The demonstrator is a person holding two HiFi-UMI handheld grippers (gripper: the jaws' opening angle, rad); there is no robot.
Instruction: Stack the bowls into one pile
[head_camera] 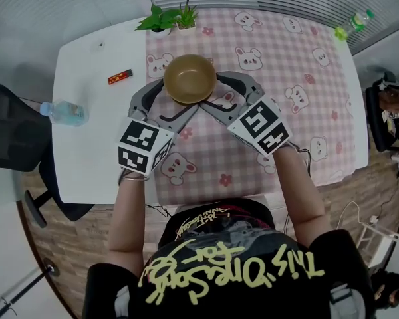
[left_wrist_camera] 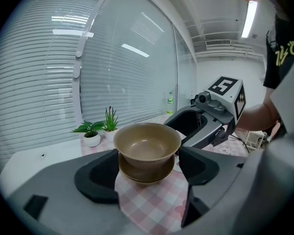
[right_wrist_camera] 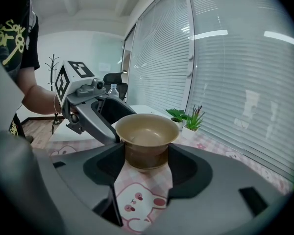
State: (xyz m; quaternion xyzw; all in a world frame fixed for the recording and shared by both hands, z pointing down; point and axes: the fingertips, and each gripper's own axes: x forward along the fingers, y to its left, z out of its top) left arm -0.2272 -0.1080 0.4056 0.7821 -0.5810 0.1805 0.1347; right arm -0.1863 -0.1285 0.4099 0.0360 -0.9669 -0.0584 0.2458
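Two brown bowls stand nested in one pile (head_camera: 189,78) on the pink checked cloth (head_camera: 299,52). In the left gripper view the upper bowl (left_wrist_camera: 147,143) sits inside the lower bowl (left_wrist_camera: 147,172). My left gripper (head_camera: 165,105) straddles the pile from the near left, with a sliver of cloth showing beside one jaw. From the near right, my right gripper (head_camera: 226,95) has its pads (right_wrist_camera: 182,168) pressed close on both sides of the pile (right_wrist_camera: 147,146). The two grippers cross just in front of the bowls.
Two small potted plants (head_camera: 167,18) stand at the cloth's far edge behind the bowls. On the white table (head_camera: 86,52) lie a red bar (head_camera: 120,78) and a water bottle (head_camera: 63,112). A green-capped bottle (head_camera: 352,23) sits far right, and a black chair (head_camera: 6,138) stands to the left.
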